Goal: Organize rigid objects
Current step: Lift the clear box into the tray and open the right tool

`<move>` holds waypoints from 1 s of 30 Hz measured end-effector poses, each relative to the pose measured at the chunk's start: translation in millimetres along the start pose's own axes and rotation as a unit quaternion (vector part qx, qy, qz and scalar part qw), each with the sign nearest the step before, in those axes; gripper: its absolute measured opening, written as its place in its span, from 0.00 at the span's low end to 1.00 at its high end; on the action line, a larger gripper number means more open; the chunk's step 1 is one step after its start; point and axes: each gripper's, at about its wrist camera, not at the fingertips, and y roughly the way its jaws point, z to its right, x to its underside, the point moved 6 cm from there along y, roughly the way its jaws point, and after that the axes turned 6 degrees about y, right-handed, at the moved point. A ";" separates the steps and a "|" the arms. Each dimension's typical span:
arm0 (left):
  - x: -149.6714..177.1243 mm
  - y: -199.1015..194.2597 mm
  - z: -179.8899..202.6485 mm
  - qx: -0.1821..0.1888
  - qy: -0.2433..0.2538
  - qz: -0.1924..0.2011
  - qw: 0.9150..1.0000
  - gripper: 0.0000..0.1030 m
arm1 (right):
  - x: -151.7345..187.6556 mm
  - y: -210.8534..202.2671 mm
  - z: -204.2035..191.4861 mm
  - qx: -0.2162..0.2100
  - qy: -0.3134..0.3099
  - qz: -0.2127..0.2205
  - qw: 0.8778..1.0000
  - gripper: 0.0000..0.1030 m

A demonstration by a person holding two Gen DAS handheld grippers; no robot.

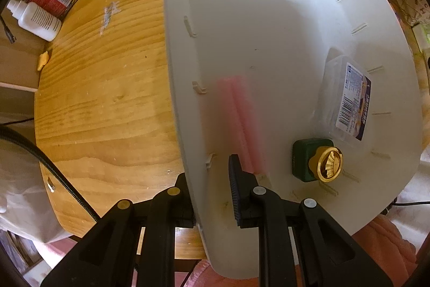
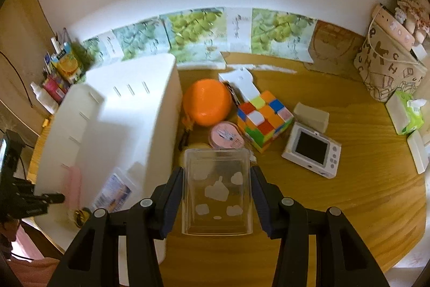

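Right now the left gripper (image 1: 212,192) is clamped on the near wall of the white bin (image 1: 268,31), one finger outside it over the wooden table (image 1: 102,98) and the other inside. Just ahead of the inside finger lies a pink thing (image 1: 239,120), too blurred to name (possibly a pair of sticks). Off to that finger's right sit a green and gold bottle (image 1: 317,160) and, beyond it, a clear labelled box (image 1: 346,98), both in the bin.

The right gripper (image 2: 217,190) grasps a clear plastic box (image 2: 217,190) with white shapes printed on it, a finger pressed to each side. Beyond its fingertips are a pink round tin (image 2: 225,135), an orange ball (image 2: 207,101) and a puzzle cube (image 2: 264,119); further to the right of the fingers rests a small white screen device (image 2: 313,149). The bin stands to the left of the fingers, close by
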 end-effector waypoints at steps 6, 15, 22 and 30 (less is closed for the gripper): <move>-3.9 -7.9 1.1 0.001 0.012 0.009 1.000 0.19 | -5.8 -9.5 -30.5 -0.027 -0.013 0.010 1.000 0.48; -4.9 -13.0 -6.4 0.003 0.020 0.012 1.000 0.19 | -10.2 -11.5 -86.9 -0.068 -0.061 0.016 0.996 0.48; -5.2 -16.0 -6.5 0.004 0.021 0.014 1.000 0.19 | -3.0 -5.6 -129.4 -0.098 -0.096 0.004 0.991 0.48; -4.1 -13.5 -4.6 -0.001 0.023 0.014 1.000 0.19 | 10.8 9.1 -159.3 -0.120 -0.113 -0.028 0.986 0.48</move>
